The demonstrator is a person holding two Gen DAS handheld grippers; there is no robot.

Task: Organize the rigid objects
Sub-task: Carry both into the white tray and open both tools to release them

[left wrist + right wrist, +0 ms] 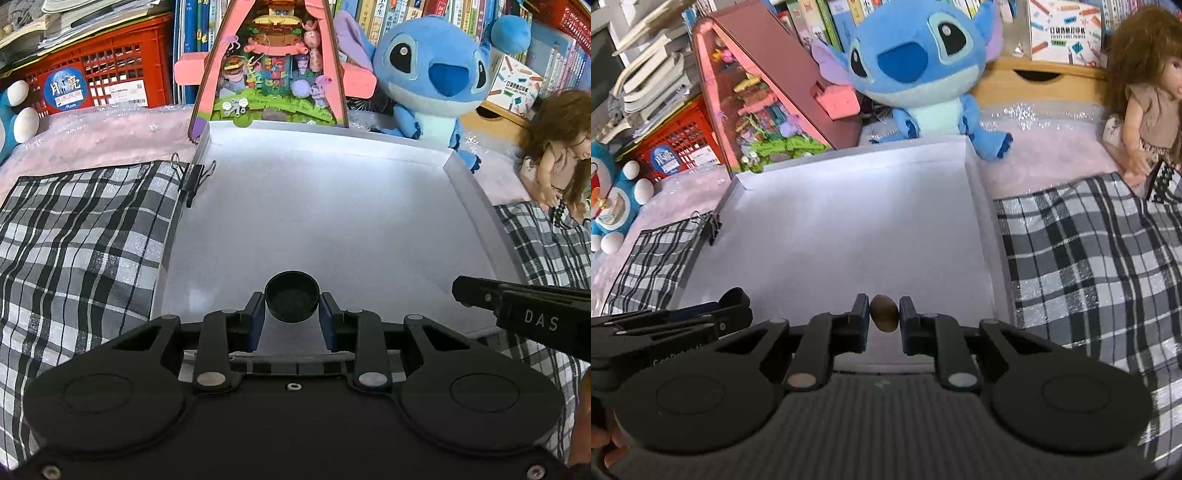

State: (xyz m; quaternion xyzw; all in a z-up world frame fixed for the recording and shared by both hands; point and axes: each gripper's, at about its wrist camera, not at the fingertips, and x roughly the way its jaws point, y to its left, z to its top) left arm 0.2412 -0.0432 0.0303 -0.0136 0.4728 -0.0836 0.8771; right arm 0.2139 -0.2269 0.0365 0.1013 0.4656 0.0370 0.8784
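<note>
My left gripper (292,308) is shut on a round black cap (292,297), its hollow side facing the camera, held over the near part of a shallow white tray (332,206). My right gripper (884,314) is shut on a small brown oval pebble-like object (883,313), also above the tray's (849,221) near end. Each gripper shows in the other's view: the right one (517,306) enters from the right edge, the left one (683,321) from the lower left. The tray's floor is bare.
A black binder clip (194,177) grips the tray's left rim. Black-and-white plaid cloth (81,236) lies on both sides of the tray (1089,258). Behind stand a pink triangular toy house (269,70), a blue plush (432,81), a doll (557,155) and a red crate (110,74).
</note>
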